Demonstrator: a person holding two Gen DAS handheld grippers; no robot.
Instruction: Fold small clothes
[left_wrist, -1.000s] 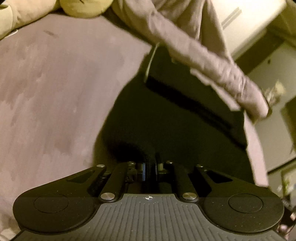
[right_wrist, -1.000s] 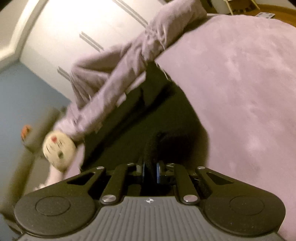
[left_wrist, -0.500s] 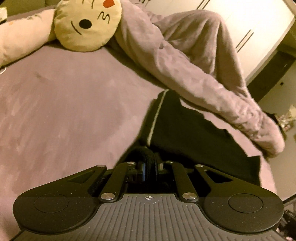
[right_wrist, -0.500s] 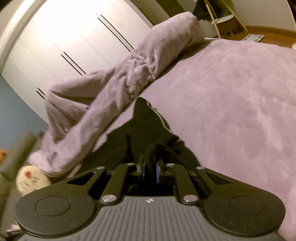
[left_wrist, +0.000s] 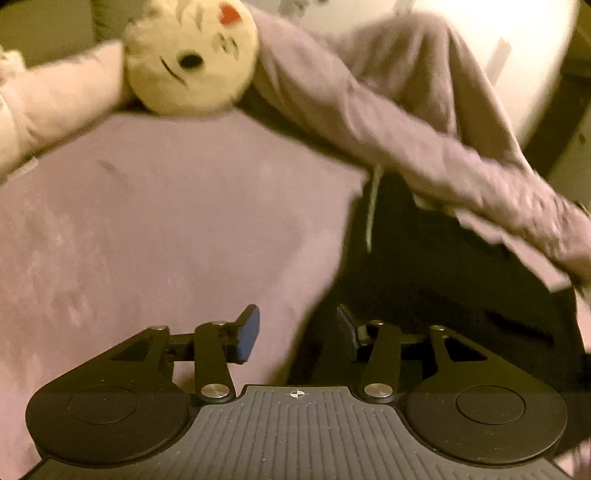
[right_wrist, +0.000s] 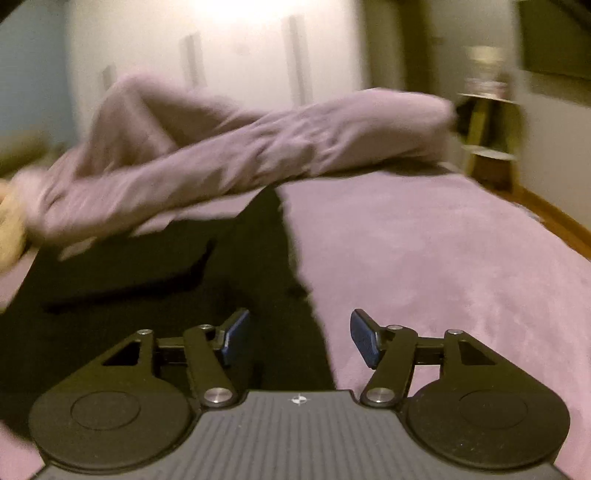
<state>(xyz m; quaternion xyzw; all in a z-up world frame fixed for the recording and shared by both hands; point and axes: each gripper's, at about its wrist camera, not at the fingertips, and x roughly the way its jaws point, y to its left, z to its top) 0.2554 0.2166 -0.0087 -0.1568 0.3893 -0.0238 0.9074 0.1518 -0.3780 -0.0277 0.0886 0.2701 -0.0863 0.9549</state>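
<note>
Black garment (left_wrist: 436, 280) lies flat on purple bedspread (left_wrist: 166, 229), at 1 o'clock from my left gripper (left_wrist: 295, 332) and 11 o'clock from my right gripper (right_wrist: 299, 336). Both jaws opening, pads clear of cloth, garment edge between them. Rumpled mauve blanket (right_wrist: 258, 147) along garment's far edge. Round plush face (left_wrist: 190, 55) at 11 o'clock, left view.

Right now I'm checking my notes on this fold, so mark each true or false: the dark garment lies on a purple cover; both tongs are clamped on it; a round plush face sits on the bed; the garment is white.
1. The dark garment lies on the purple cover: true.
2. Both tongs are clamped on it: false. The left tongs and right tongs are opening, pads off the cloth.
3. A round plush face sits on the bed: true.
4. The garment is white: false, it is black.
</note>
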